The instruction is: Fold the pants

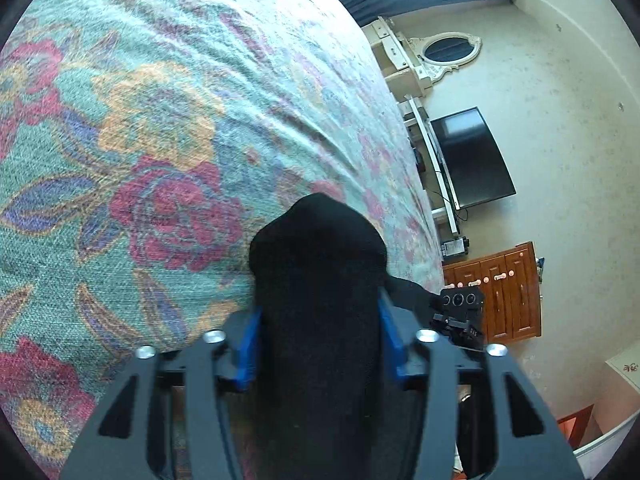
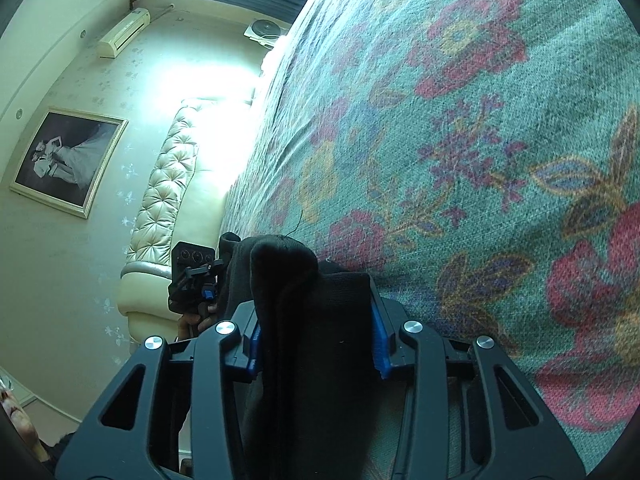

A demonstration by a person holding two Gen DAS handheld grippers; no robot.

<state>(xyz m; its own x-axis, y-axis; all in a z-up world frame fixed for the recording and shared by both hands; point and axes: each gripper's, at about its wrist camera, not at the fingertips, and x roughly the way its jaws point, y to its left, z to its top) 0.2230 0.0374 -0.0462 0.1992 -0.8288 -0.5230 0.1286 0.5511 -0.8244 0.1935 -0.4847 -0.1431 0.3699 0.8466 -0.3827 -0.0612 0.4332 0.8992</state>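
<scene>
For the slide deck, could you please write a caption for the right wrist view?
Right gripper clamps bunched black pants above a floral bedspread; the left gripper is visible alongside.

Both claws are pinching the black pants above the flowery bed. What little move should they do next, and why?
Probably lower both together toward the floral bedspread and lay the cloth flat. The left gripper and right gripper each clamp a bunched wad of the black pants, which looks held up at the bed's edge rather than spread out, so folding likely can't start until it lies flat.
</scene>
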